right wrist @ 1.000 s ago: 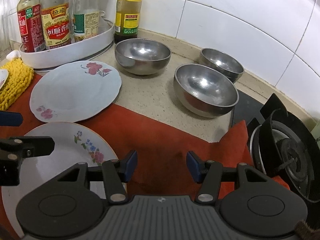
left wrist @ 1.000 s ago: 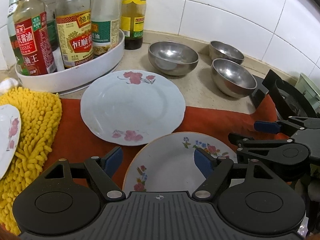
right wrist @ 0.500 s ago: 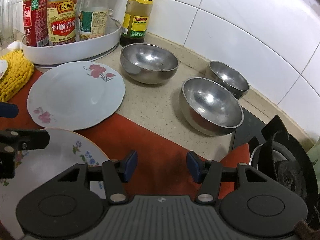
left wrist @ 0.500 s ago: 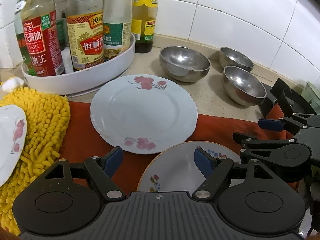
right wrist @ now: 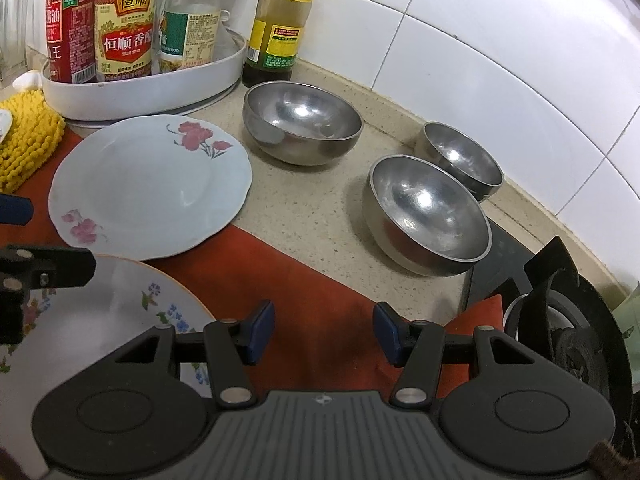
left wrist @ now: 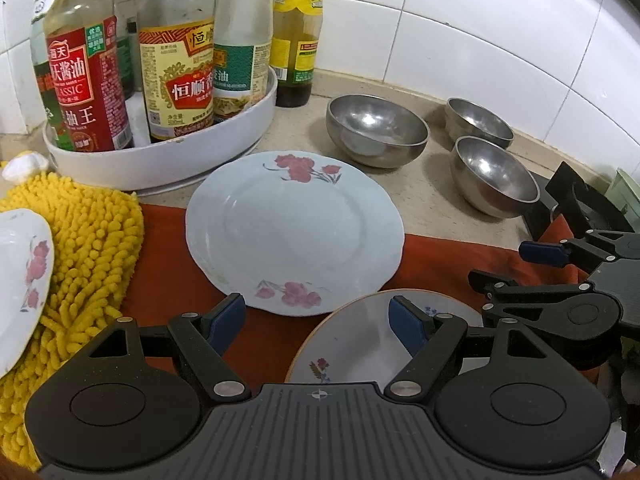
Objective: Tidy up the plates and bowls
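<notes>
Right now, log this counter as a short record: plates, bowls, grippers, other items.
plates: pale blue plate with red flowers, half on the red cloth; rimmed plate with blue flowers nearest; third plate on the yellow mop cloth
bowls: three steel, separate, empty: large bowl, middle bowl, small bowl by the wall
left gripper: open, holding nothing
right gripper: open, holding nothing
other: bottles in white tray; stove burner

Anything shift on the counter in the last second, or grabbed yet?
Nothing was taken or released. Both views slid a little across the scene, but left gripper and right gripper stay open and empty. The pink-flower plate and three steel bowls lie as before.
</notes>
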